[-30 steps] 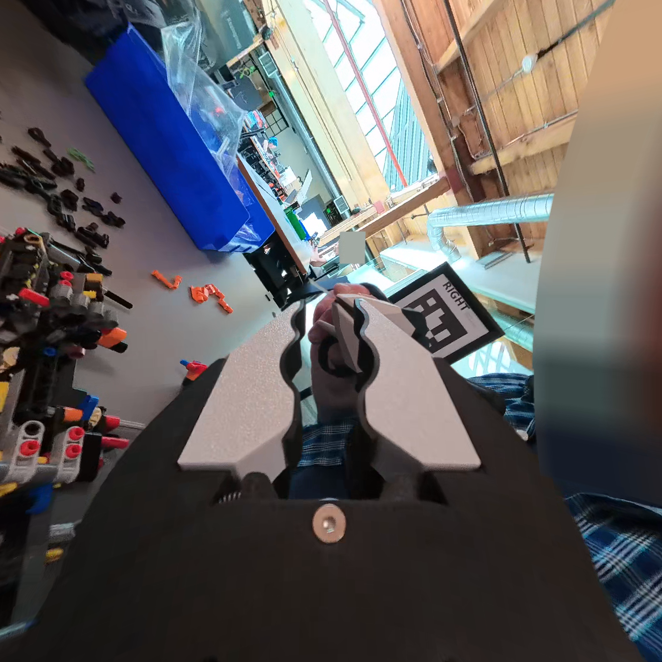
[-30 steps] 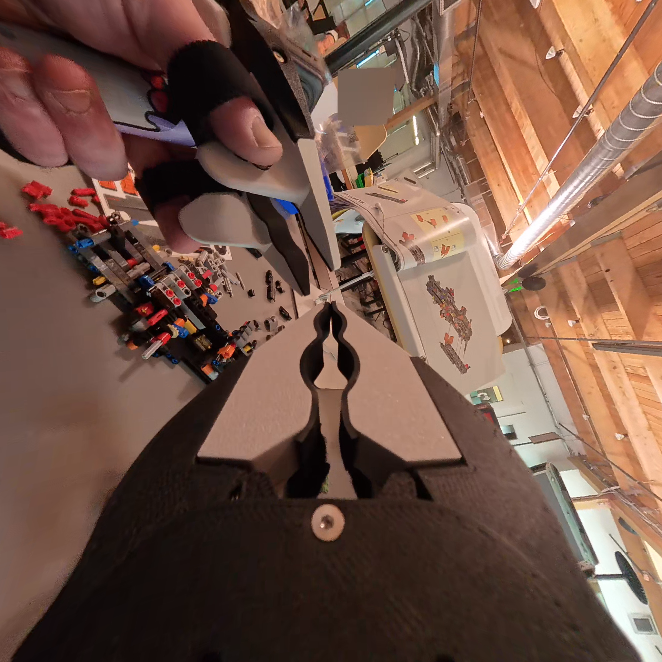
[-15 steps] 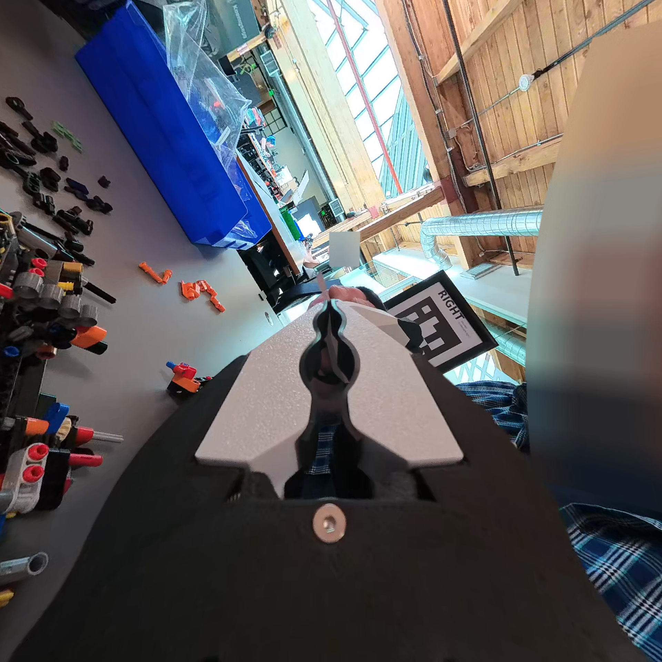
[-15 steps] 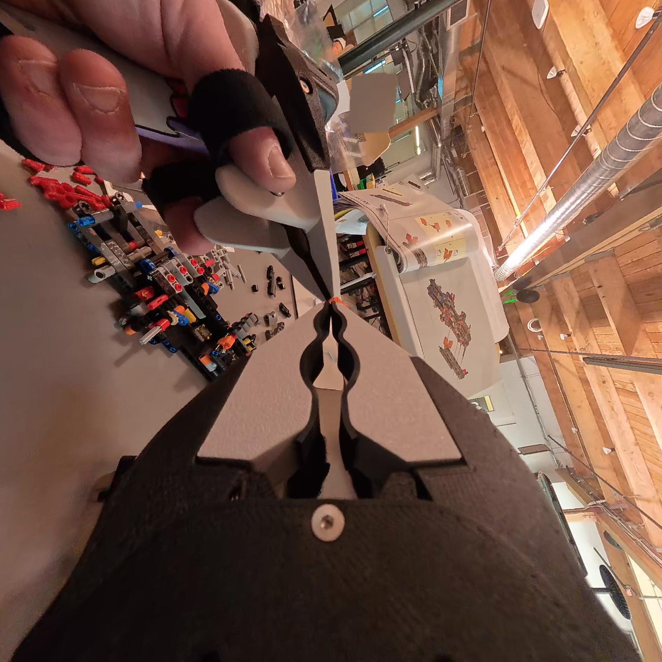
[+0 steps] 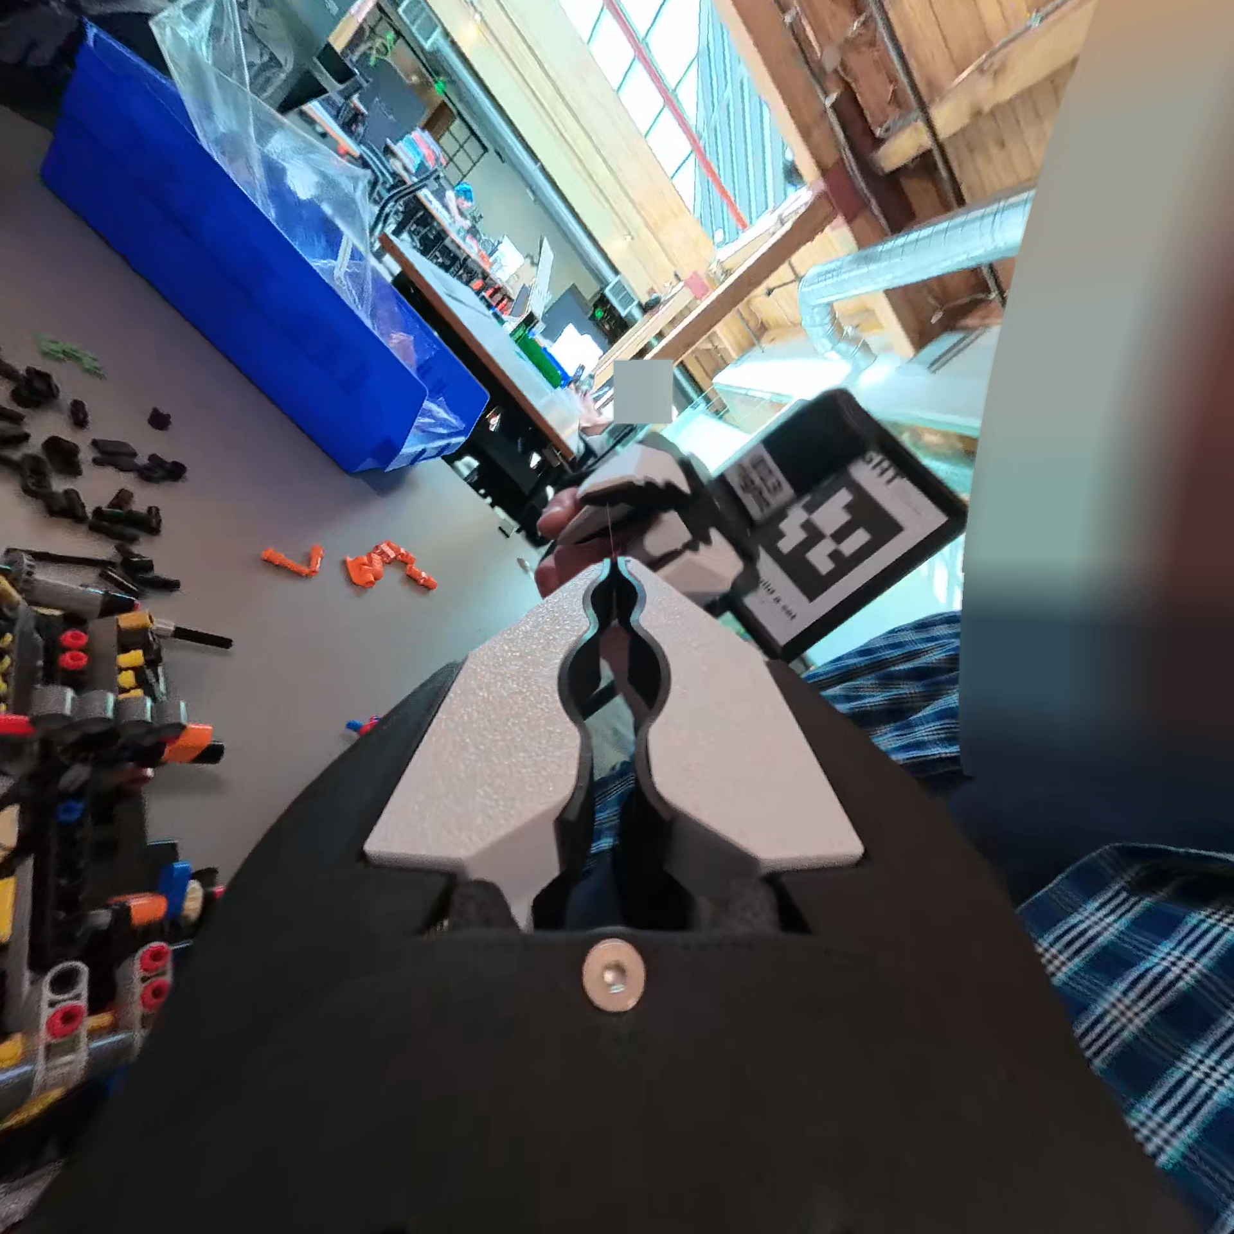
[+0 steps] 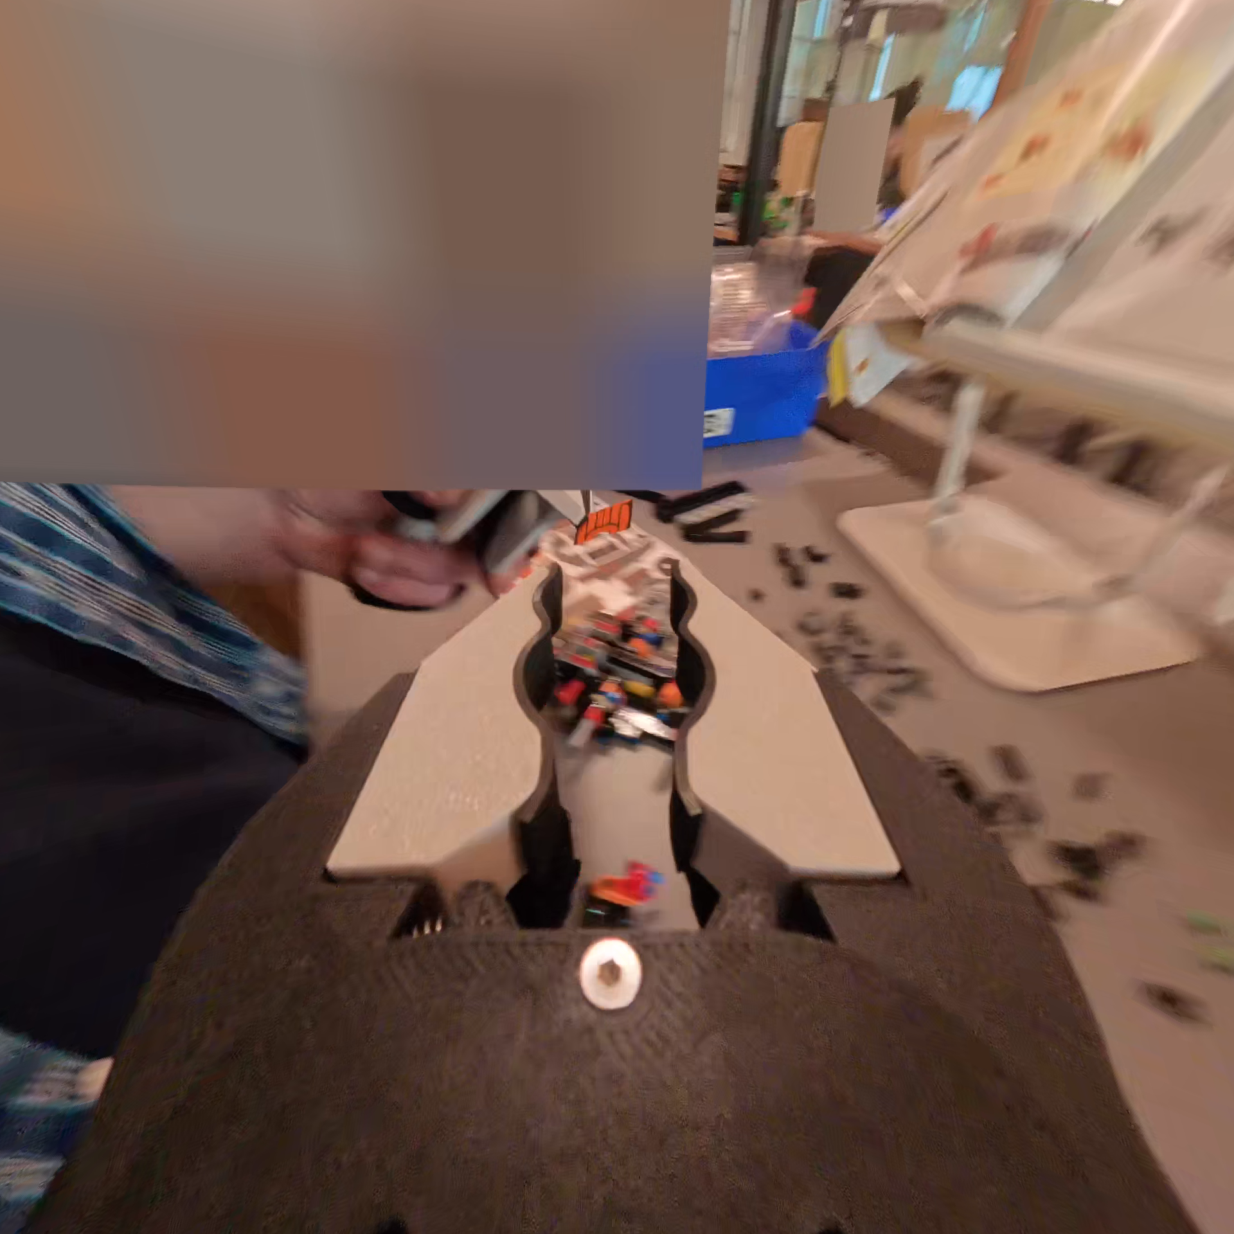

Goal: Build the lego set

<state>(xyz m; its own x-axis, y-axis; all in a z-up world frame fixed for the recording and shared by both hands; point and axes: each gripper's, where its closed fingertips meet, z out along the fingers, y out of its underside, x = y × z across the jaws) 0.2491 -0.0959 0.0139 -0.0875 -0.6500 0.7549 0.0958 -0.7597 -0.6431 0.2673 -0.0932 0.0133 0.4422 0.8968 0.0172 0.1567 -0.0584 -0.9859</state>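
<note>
A: What is seen nearest?

B: The right gripper (image 6: 614, 577) is held spread and empty just short of the half-built model (image 6: 614, 681), which is framed between its jaws. A small red and orange sub-assembly (image 6: 624, 885) is left on the table nearer than the model.

A: And the part in hand?

B: A ribbed orange piece (image 6: 604, 524) is carried above the model's far side. It appears pinched at the tip of the left gripper (image 5: 614, 582), whose jaws are pressed together; the piece itself is not made out in the left wrist view.

A: Farther off?

B: Loose black pieces (image 6: 855, 641) are scattered right of the model, an instruction booklet (image 6: 1068, 167) is propped on a white stand (image 6: 1001, 601) beyond them, and a blue bin (image 6: 761, 394) is set behind the model.

A: Which step is judged to be under way?

B: The orange piece is probably being brought in for fitting. Its seat on the model must next be found, the model steadied by the free gripper, and the piece pressed home squarely
</note>
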